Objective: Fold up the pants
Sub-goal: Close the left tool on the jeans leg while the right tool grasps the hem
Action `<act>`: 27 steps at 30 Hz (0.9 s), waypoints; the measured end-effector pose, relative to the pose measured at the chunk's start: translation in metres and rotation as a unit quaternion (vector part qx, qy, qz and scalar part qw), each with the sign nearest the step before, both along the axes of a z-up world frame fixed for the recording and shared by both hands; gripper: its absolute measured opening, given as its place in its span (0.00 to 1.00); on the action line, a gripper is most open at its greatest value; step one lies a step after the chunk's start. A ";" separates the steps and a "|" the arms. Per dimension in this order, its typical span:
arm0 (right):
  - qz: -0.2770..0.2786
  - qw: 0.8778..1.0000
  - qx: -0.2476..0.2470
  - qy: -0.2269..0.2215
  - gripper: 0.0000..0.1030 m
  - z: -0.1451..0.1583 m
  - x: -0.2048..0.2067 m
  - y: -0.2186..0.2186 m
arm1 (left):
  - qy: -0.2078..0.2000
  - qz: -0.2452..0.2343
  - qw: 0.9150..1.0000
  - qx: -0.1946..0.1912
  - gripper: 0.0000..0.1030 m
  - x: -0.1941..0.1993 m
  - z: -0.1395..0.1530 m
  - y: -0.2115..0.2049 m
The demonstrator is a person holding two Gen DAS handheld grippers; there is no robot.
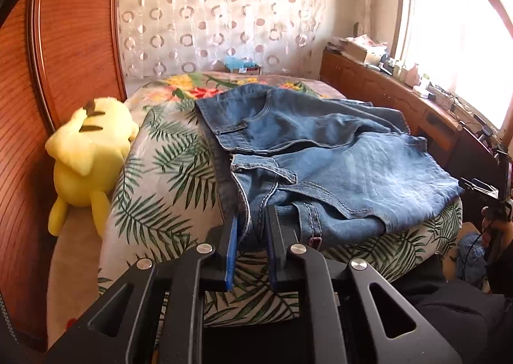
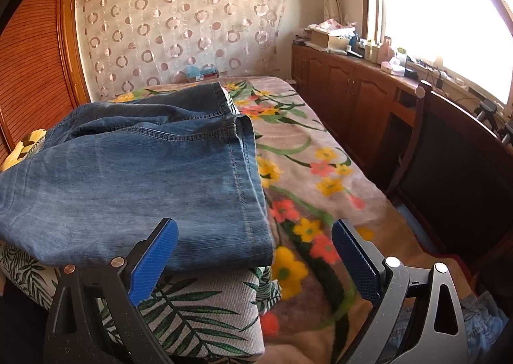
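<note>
1. Left gripper [image 1: 251, 226] is right up in the lens, and its blue pads are pinched down on the waistband end of the jeans [image 1: 320, 155], near the fly. So that side has denim clamped, not just hovering.

2. Right gripper [image 2: 253, 255] is spread wide with nothing between the pads. The hem end of the jeans [image 2: 144, 178] lies just ahead of it and mostly toward its left finger [image 2: 154, 261]; the near edge of the cloth sits practically at the fingertips, but I wouldn't call it a grab.

3. Pants are on the bed, lying on a palm-leaf cloth [image 1: 166, 178] that sits over a floral blanket [image 2: 320, 171]. They look already doubled leg over leg, though a bit rumpled.

4. The relation that matters: the long axis runs side to side across both grippers, waistband on the left, hems on the right. Each gripper owns its own end.

5. My guess is the next bit needs the right one to slide left a touch and close on the hems, then bring them over toward the waistband.

6. Yellow plush toy [image 1: 86, 155] sits off to the left by the wardrobe, well out of the way.
</note>
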State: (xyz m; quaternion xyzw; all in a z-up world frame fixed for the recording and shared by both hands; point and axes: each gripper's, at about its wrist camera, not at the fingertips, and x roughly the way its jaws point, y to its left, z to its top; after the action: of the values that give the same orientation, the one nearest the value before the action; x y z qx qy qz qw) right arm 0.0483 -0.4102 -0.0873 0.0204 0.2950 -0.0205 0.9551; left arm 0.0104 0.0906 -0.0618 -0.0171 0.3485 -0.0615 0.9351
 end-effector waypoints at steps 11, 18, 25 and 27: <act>0.018 0.998 0.050 0.037 0.70 -0.011 0.013 -0.016 | 0.045 0.004 0.999 0.002 0.16 0.011 -0.042 0.002; 0.024 0.998 0.038 0.044 0.17 -0.003 0.013 -0.014 | 0.017 -0.001 1.000 -0.002 0.15 -0.003 -0.026 -0.005; 0.041 0.999 0.015 -0.010 0.16 0.045 -0.005 -0.012 | -0.043 -0.014 0.999 -0.009 0.15 -0.023 0.025 -0.011; 0.045 0.999 0.010 -0.028 0.15 0.063 -0.013 -0.013 | -0.061 -0.012 0.998 -0.010 0.15 -0.030 0.041 -0.008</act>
State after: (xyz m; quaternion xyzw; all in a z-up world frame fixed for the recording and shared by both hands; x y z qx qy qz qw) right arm 0.0353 -0.4233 -0.0247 0.0173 0.2694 0.0262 0.9625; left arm -0.0195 0.0830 -0.0211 -0.0185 0.2899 -0.0769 0.9538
